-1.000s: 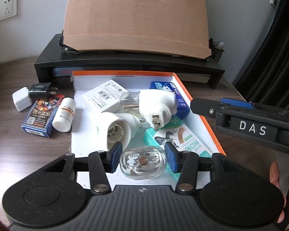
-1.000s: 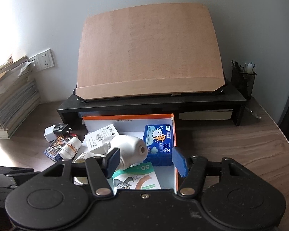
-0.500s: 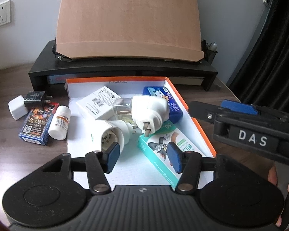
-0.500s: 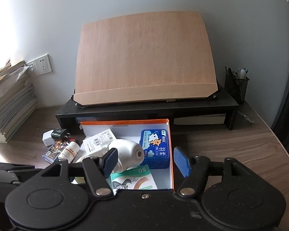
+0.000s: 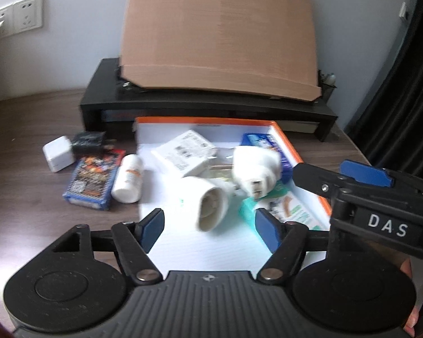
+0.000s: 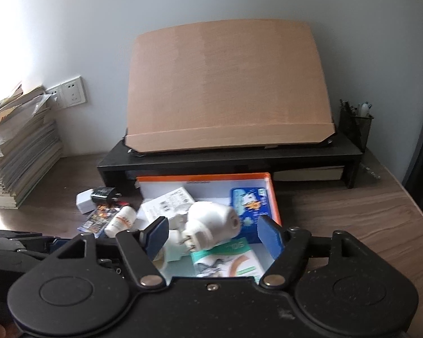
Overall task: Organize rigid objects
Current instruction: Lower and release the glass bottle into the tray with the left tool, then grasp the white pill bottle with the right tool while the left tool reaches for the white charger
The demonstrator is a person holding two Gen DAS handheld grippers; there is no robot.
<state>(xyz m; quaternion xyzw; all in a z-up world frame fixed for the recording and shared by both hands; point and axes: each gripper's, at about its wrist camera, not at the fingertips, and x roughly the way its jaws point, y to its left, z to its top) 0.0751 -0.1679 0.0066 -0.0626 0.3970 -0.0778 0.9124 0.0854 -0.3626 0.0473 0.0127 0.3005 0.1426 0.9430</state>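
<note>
A dark wood-grain counter (image 6: 338,211) stands against a pale grey wall (image 6: 183,8). At its back a low black shelf riser (image 6: 239,160) carries a large brown board (image 6: 228,84), which leans back toward the wall. White wall sockets (image 6: 70,94) sit low on the wall to the left, above a tall stack of papers and books (image 6: 19,146) on the counter. A black mesh pen holder (image 6: 355,125) stands at the riser's right end. A dark curtain (image 5: 403,84) hangs on the right. Bright daylight washes in from the left.
</note>
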